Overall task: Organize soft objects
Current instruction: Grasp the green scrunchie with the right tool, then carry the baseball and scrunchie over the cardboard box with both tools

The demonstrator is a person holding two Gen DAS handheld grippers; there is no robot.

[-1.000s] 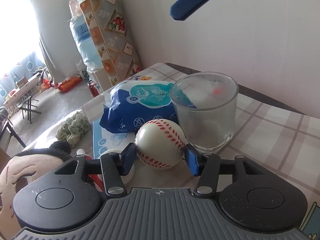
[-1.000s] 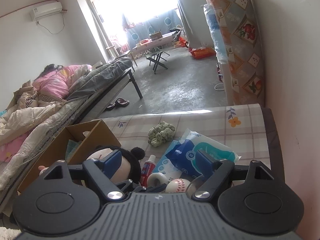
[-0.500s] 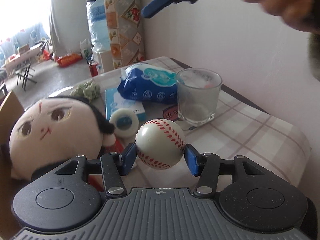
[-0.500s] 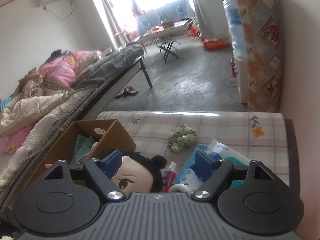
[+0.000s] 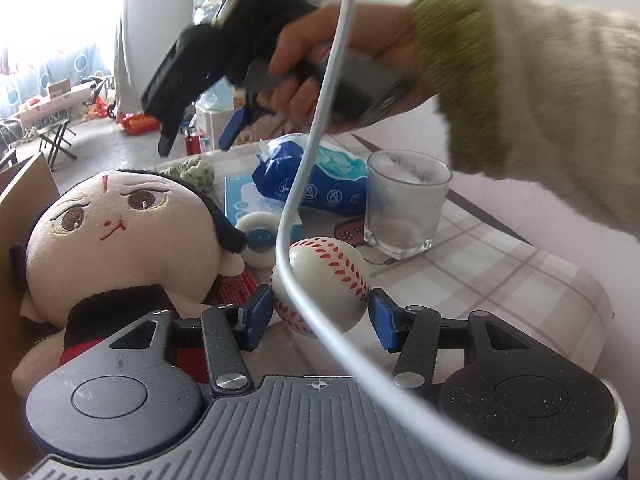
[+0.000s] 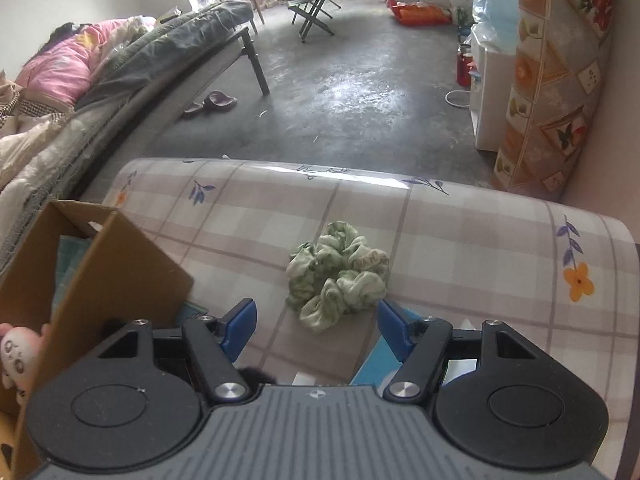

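The baseball (image 5: 326,286) is gripped by the left tool (image 5: 320,316); the right tool (image 6: 316,326) is held wide above the scrunchie (image 6: 340,274), near the desk (image 6: 460,236) edge

Bright window daylight, blown-out glare, motion-blurred hand (image 5: 320,52), fisheye-bent edges

The right gripper (image 6: 316,330) has swung over the green scrunchie (image 6: 339,274) (fingers apart), crossing the left camera's view.
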